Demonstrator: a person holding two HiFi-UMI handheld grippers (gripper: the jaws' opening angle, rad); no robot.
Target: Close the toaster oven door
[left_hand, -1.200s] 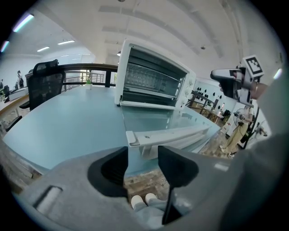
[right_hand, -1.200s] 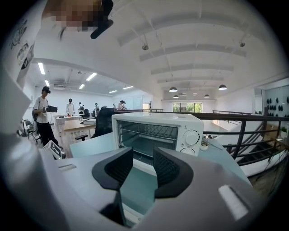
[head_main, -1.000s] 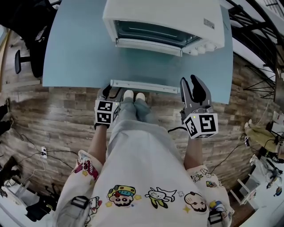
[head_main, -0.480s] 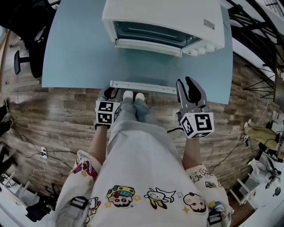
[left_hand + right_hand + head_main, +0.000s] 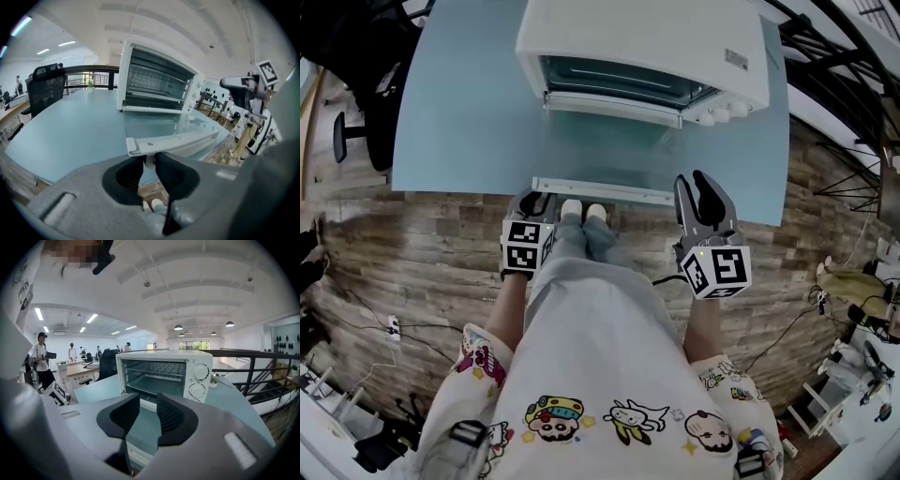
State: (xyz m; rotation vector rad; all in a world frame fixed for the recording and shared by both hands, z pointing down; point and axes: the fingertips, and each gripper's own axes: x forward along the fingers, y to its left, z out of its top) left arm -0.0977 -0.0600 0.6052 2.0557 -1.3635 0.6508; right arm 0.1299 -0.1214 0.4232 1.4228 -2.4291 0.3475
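**Closing the Door: Lift by the Handle**

Head view: The toaster oven stands at the far side of the blue table. Its door lies fully open and flat, with the handle at the table's near edge. The left gripper sits at the handle's left end. The right gripper hovers just beyond the right end, touching nothing.

Left gripper view: The jaws are pinched narrow on the handle's left support post. Recommended: lift in an arc about the hinge, not straight forward. A one-ended pull may twist the door.

Right gripper view: The jaws stand slightly apart and empty. The oven's knobs lie ahead; keep clear of them. An office chair stands well behind. Nothing appears to block the door's swing.
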